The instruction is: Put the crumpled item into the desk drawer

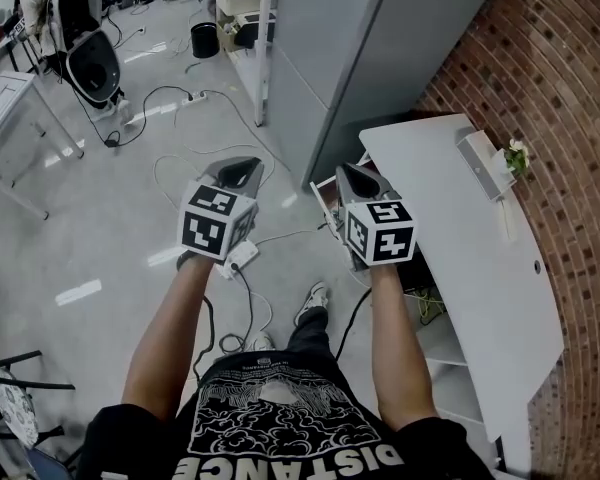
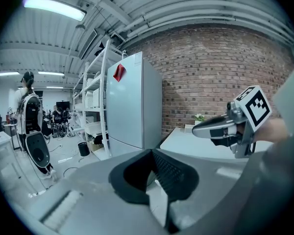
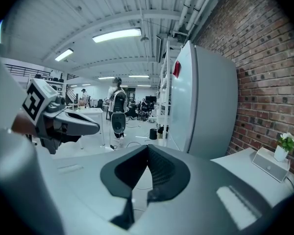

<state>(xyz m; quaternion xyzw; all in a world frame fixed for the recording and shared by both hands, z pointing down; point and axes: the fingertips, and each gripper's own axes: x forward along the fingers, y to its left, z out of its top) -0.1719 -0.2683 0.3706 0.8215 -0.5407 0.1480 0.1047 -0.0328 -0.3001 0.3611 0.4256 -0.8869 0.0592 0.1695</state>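
I see no crumpled item in any view. The white desk [image 1: 460, 238] stands along the brick wall at the right, with open shelves [image 1: 445, 363] under its near end. Whether a drawer is open I cannot tell. Both grippers hang in the air over the floor, left of the desk. My left gripper [image 1: 242, 172] is shut with nothing in it; its own view shows the jaws [image 2: 152, 153] meeting. My right gripper [image 1: 352, 176] is close to the desk's left edge, also shut and empty [image 3: 148, 148]. Each gripper shows in the other's view: the right gripper [image 2: 202, 129], the left gripper [image 3: 90, 127].
A tall grey refrigerator [image 1: 330, 58] stands beyond the desk. A small white box [image 1: 483, 164] and a little plant [image 1: 518, 156] sit at the desk's far end. A power strip [image 1: 240, 258] and cables lie on the floor below the grippers. The person's shoe [image 1: 313, 303] is nearby.
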